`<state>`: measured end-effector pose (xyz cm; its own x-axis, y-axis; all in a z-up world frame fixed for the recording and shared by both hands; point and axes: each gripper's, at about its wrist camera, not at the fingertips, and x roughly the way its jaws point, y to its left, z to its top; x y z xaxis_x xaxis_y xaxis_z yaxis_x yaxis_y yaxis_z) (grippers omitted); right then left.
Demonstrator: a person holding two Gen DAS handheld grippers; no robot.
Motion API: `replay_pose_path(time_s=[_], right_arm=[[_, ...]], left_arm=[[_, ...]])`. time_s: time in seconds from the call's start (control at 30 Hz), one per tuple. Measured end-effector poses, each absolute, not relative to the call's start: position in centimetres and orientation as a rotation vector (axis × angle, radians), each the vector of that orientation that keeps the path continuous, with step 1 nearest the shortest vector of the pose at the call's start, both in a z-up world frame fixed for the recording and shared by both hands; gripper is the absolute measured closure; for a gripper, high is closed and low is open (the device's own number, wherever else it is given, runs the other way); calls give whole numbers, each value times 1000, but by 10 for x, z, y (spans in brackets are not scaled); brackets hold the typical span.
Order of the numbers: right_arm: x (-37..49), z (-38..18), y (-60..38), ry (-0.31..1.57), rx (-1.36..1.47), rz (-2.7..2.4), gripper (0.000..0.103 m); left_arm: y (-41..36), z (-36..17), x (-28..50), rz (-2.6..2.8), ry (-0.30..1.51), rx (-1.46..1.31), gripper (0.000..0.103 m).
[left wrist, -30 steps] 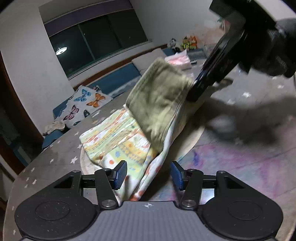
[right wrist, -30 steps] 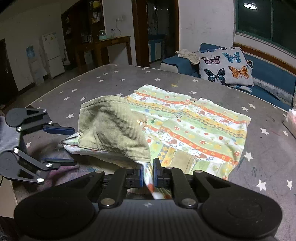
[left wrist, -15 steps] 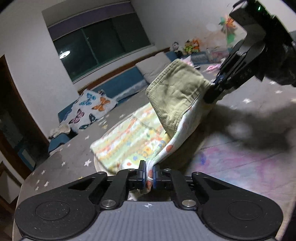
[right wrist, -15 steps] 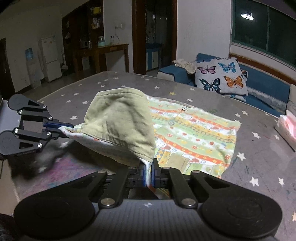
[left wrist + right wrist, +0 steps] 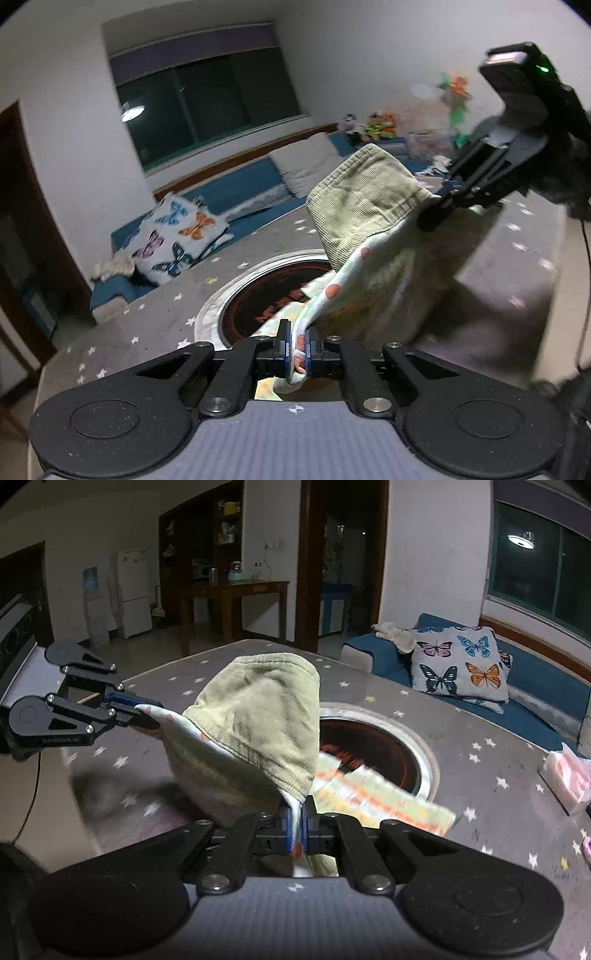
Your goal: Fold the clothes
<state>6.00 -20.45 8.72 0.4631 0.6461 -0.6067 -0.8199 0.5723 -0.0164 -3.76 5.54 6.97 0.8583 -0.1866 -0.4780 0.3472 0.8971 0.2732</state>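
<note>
In the left-wrist view the left gripper [image 5: 297, 345], low centre, has its blue pads pressed together on a white, orange-dotted edge of the garment [image 5: 369, 206]. The right gripper [image 5: 298, 825], low centre of its own view, is likewise closed tight on another edge of the same cloth. Between the two pinches the garment hangs in the air above the table [image 5: 480, 760], its olive corduroy hood [image 5: 266, 716] ballooning upward at mid-frame and the striped, printed body trailing down to the right, the lower hem blurred over the round hotplate [image 5: 373, 746] set into the table. The cloth looks light and limp: it sags, drapes and will fold wherever it is unsupported, so corners or hem edges, gripped as now, seem the best holds; the thicker corduroy may resist a flat crease. The hotplate carries red lettering, unreadable here. Small print on the left gripper's arm, at the left of the right-wrist view, is too faint to read.
</note>
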Motion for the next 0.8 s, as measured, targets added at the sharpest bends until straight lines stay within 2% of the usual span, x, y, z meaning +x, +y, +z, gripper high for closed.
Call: replay_pose_path(time_s=[0.33,0.5,0.67,0.73,0.8], right_arm=[[177,49,-148,704,-319,843,99],[214,13,-140,743,-264,750,91],[220,14,-162,712,-204,665,86],[209,22,-173,679,-199,657,86],[198,28,-182,652,-195,662,86]], left_arm=[[81,26,91,-180,620,256,95],[93,-9,128,-134,719,176,94],[93,-13,125,-94,714,174,86],[93,-13,123,-76,708,175,79],[95,-13,122,-63,705,168,77]])
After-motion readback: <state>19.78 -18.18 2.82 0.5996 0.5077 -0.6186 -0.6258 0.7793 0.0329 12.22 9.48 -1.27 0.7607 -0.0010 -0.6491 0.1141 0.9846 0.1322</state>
